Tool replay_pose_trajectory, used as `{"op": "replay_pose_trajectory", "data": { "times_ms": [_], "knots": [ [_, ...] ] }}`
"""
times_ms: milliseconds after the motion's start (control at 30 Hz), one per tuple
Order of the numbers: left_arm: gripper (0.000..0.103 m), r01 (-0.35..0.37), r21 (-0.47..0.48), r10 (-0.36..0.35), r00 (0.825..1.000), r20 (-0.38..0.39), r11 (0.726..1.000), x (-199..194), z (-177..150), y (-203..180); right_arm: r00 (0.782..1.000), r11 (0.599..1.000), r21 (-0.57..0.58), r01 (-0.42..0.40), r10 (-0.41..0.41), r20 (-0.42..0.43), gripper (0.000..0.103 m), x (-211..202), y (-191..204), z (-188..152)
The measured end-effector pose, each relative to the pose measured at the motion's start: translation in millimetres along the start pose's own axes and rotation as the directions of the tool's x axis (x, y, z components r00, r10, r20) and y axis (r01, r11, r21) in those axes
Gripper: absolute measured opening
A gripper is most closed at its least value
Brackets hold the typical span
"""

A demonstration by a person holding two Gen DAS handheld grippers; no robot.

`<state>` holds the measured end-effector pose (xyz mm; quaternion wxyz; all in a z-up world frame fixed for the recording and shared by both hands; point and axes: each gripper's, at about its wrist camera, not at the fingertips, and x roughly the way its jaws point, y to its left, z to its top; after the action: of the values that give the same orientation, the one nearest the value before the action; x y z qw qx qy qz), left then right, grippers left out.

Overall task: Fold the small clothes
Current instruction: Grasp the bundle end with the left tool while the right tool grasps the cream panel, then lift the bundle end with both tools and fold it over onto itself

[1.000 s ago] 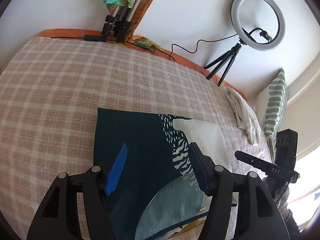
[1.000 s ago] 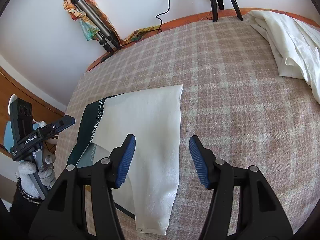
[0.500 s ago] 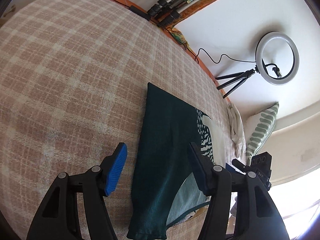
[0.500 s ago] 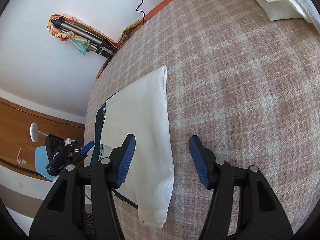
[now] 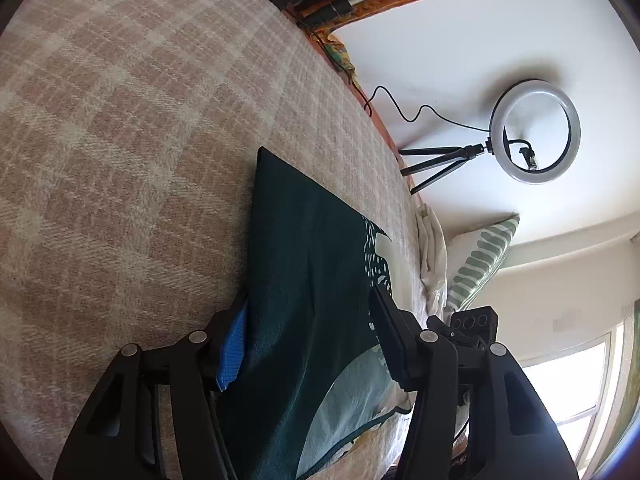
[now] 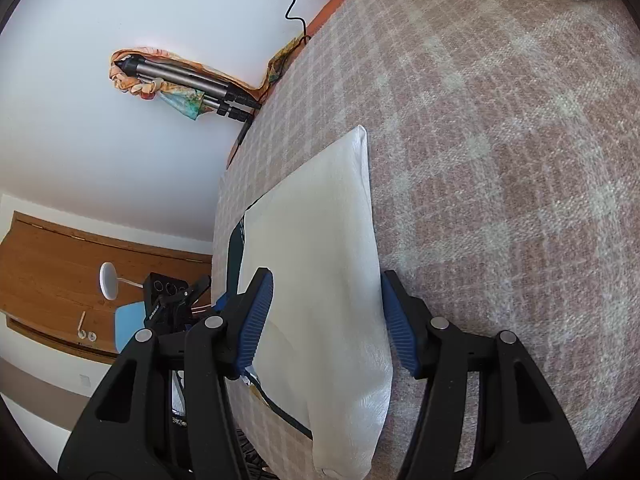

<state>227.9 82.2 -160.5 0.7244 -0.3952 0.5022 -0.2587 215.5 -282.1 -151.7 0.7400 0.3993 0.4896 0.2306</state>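
Left gripper (image 5: 308, 340), jaws just closing, straddles the cloth (image 5: 312, 280); right gripper (image 6: 326, 320) straddles its white edge, neither visibly clamped.

the left gripper (image 5: 306, 330) tilts downward with its jaws, which have just been closing, still apart around a cloth edge, while the right gripper (image 6: 326, 320) tilts down likewise, jaws parted and gripping nothing.
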Motion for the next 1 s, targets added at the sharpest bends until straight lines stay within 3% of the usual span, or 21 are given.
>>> {"op": "replay_pose_trajectory", "data": {
  "times_ms": [167,233,300,367,433,633,1000],
  "knots": [
    [0.027,-0.026,0.025,0.027,0.999,-0.041,0.999,21.5,1.0,-11.1,1.000,1.000,0.017,-0.011,0.011,0.001,0.056,9.1,5.7,1.2],
    [0.021,-0.045,0.043,0.047,0.998,-0.042,0.998,26.7,0.8,-14.6,1.000,0.999,0.038,-0.020,0.021,-0.017,0.047,15.9,5.3,-0.5],
    [0.007,-0.088,0.075,0.092,0.995,-0.042,0.993,30.5,0.6,-20.4,1.000,0.999,0.042,0.005,-0.003,-0.028,0.027,23.6,8.4,-2.3],
    [0.006,-0.114,0.099,0.118,0.993,-0.030,0.988,31.9,-2.0,-23.2,0.999,0.999,0.032,0.032,-0.031,-0.038,0.013,28.4,12.3,-3.2],
    [0.006,-0.128,0.132,0.132,0.991,-0.019,0.983,31.0,-3.6,-29.1,0.998,0.999,0.008,0.051,-0.051,-0.030,0.010,28.4,20.4,-4.3],
    [0.004,-0.140,0.225,0.138,0.990,0.025,0.964,25.7,-8.2,-54.7,0.990,0.980,-0.138,0.141,-0.138,0.032,0.008,19.3,61.9,-9.3],
    [0.004,-0.106,0.311,0.091,0.994,0.065,0.944,18.6,-11.9,-93.6,0.982,0.967,-0.197,0.164,-0.142,0.123,0.007,-10.1,91.5,-5.5]
  ]
}}
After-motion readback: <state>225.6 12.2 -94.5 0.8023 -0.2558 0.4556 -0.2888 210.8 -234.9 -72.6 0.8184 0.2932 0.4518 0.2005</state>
